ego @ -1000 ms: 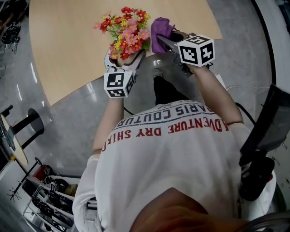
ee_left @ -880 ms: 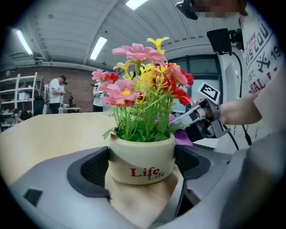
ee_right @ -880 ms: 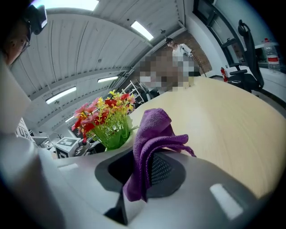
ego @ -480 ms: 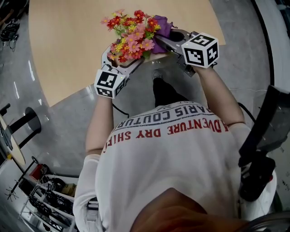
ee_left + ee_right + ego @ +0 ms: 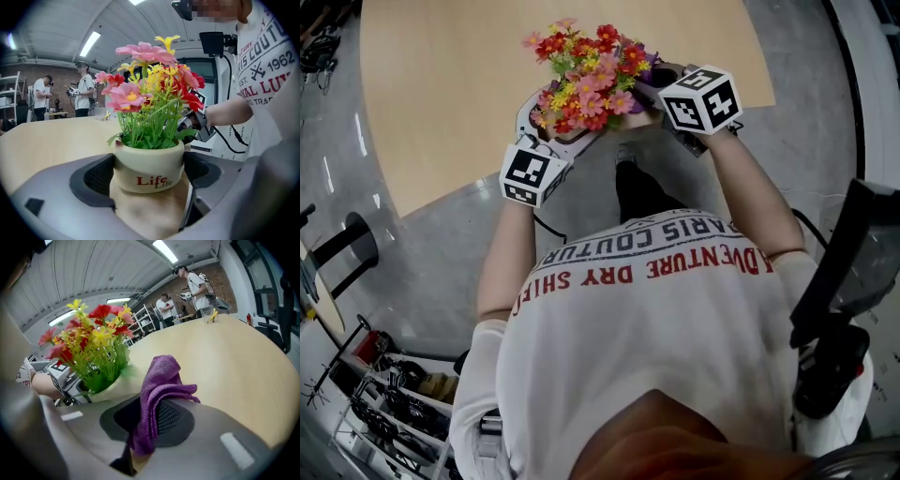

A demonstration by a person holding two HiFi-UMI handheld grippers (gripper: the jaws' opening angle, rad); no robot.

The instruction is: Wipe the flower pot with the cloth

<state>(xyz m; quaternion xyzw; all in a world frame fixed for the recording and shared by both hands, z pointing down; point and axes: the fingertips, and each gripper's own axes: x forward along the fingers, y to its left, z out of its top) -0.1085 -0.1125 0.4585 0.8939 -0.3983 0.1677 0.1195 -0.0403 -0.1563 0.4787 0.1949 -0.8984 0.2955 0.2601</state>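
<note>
Left gripper [image 5: 147, 177]: my jaws stand wide, one pad on each side of the flower pot [image 5: 149, 164]. They clamp its cream wall at 9 and 3 o'clock in the left gripper view. The pot sits upright between the pads, with its long axis up toward 12 and the flowers [image 5: 150, 79] on top. The printed side faces me. It hangs over the near edge of the table [image 5: 441, 94]. I can't tell whether its base rests on the wood.

Right gripper [image 5: 147, 425]: my jaws are narrow and pinch the purple cloth [image 5: 161, 380]. The free bunch sticks up and forward past the pads toward 12.

Key relation: in the right gripper view the pot's pale wall lies at about 10 o'clock from the cloth, just beside it and blurred. I can't confirm any contact. In the head view the right gripper is at 3 o'clock of the flowers and the left one at 7, so the two face each other across the pot.

My guess is the wipe is at its start. The cloth hand does the reaching and needs to swing toward 10 to press the bunch onto the wall. The left hand only holds. The side away from the left pads is the free one to rub.
</note>
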